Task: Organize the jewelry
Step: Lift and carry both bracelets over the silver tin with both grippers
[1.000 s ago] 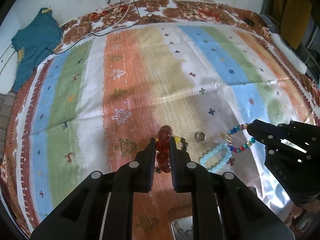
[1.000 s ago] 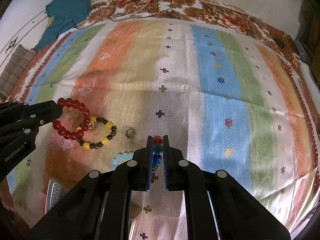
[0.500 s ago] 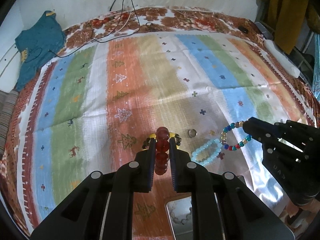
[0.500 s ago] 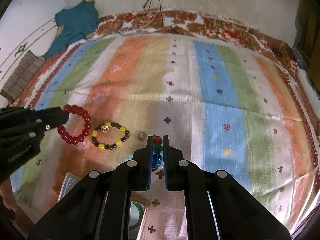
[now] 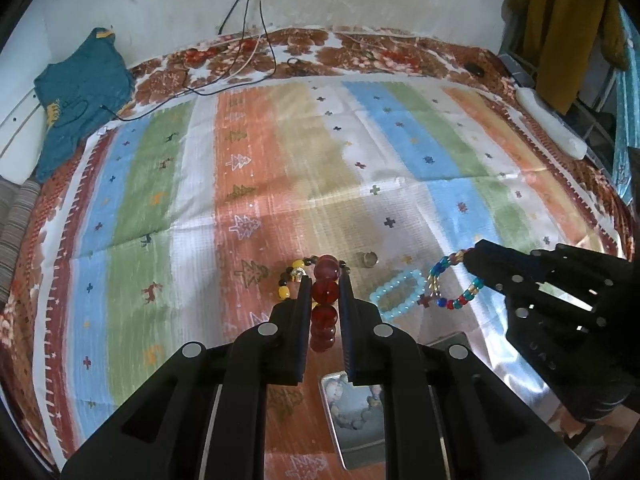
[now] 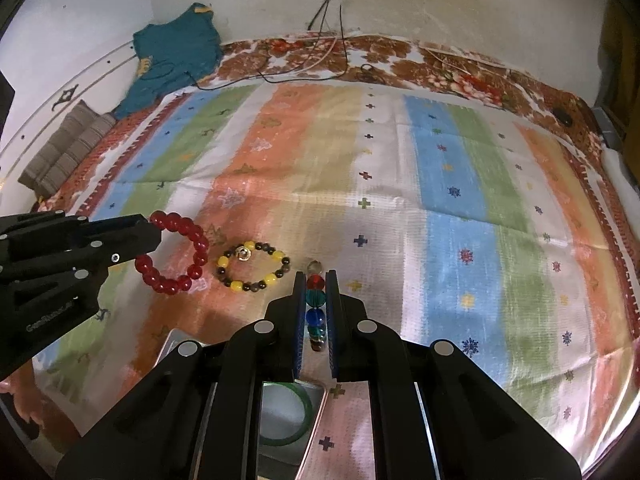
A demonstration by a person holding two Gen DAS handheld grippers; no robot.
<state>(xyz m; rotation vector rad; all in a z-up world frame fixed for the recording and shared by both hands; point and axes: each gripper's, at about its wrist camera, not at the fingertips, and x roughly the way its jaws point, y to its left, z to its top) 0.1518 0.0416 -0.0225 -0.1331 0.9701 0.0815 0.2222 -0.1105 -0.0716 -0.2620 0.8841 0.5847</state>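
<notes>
My left gripper (image 5: 325,292) is shut on a red bead bracelet (image 5: 325,304), held above the striped cloth; it also shows in the right wrist view (image 6: 176,252). My right gripper (image 6: 316,292) is shut on a multicolour bead bracelet (image 6: 316,304), also seen in the left wrist view (image 5: 452,284). A yellow-and-dark bead bracelet (image 6: 250,266), a light blue bracelet (image 5: 396,294) and a small metal ring (image 5: 369,259) lie on the cloth. A metal tin (image 5: 352,412) sits below the left gripper, holding beaded jewelry.
A striped cloth (image 5: 280,160) covers the bed. A green bangle (image 6: 286,412) lies in a tin under the right gripper. A teal garment (image 5: 80,96) and cables (image 5: 248,40) lie at the far edge. A white wall stands behind.
Both grippers have risen and pulled back with their bracelets, so more of the bed and the wall shows. The tins have come further into view below them.
</notes>
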